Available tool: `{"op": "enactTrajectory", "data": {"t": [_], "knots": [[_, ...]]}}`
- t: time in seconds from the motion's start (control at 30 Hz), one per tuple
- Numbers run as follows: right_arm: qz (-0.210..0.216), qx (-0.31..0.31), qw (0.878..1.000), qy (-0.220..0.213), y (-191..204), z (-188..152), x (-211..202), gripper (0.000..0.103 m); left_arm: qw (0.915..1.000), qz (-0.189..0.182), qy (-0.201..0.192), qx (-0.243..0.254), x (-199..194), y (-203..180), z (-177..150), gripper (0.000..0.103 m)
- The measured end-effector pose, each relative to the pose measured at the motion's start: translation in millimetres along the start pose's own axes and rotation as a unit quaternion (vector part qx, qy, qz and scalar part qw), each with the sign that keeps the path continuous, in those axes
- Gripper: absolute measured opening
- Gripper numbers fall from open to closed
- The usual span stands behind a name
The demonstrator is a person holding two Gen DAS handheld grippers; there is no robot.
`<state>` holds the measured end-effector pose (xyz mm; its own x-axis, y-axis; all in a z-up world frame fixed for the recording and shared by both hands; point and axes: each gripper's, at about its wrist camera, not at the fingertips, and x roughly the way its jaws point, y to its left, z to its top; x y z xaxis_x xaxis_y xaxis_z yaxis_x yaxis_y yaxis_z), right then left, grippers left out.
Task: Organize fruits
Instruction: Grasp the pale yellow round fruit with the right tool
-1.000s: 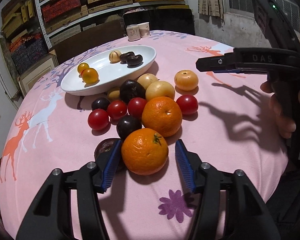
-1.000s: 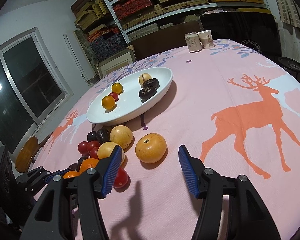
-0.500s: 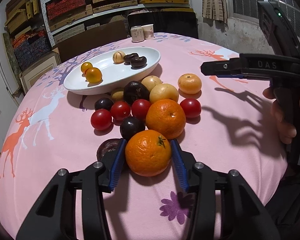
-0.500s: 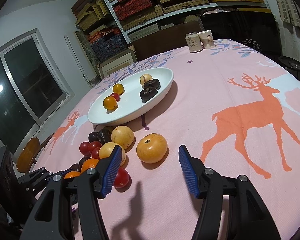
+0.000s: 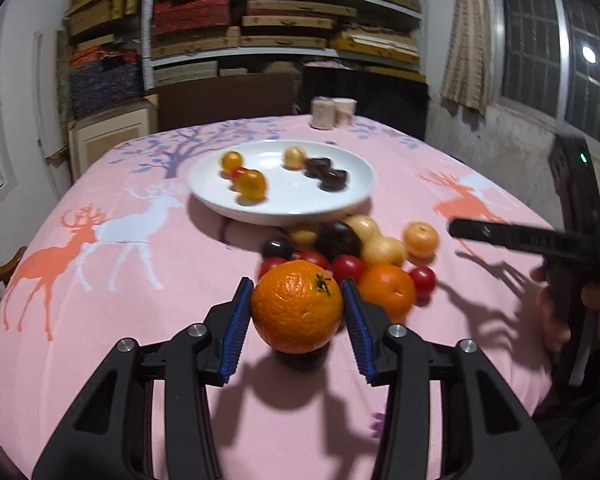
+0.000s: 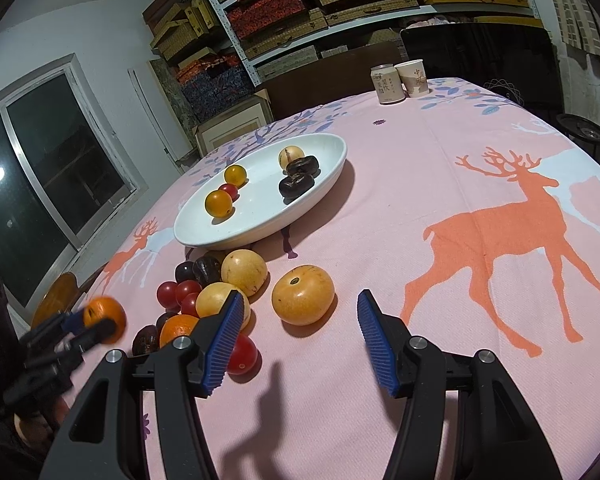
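Pink tablecloth (image 5: 148, 320): two oranges (image 5: 297, 306), perhaps five tomatoes (image 5: 422, 279).

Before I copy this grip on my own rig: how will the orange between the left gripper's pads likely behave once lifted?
The orange is round and held only at its two sides by the left gripper, so it may pivot or slip if jolted. Its pebbled rind probably gives the ribbed pads fair friction. It looks firm, so denting seems unlikely.
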<state>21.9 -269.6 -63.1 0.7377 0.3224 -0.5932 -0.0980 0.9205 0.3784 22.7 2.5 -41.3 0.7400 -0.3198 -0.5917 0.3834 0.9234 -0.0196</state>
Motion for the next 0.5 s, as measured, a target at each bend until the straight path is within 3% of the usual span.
{"op": "enactTrajectory", "data": {"t": [0.1,0.17,0.27,0.5], "knots": [[-0.014,-0.012,1.0,0.01,4.9,-0.8,4.0,0.059,0.9996,0.013,0.009,-0.024,6.1,18.1,-0.7,0.044],[-0.048,-0.024,0.998,0.035,9.9,-1.4,13.0,0.059,0.999,0.018,0.018,-0.036,12.1,26.1,-4.2,0.044],[-0.102,-0.042,0.991,0.077,16.5,-1.5,29.9,0.059,0.9983,0.019,0.029,-0.047,18.0,32.0,-7.6,0.044],[-0.166,-0.147,0.97,0.096,48.3,1.5,52.4,0.06,0.9982,0.014,0.023,-0.054,18.3,34.8,-8.9,0.044]]}}
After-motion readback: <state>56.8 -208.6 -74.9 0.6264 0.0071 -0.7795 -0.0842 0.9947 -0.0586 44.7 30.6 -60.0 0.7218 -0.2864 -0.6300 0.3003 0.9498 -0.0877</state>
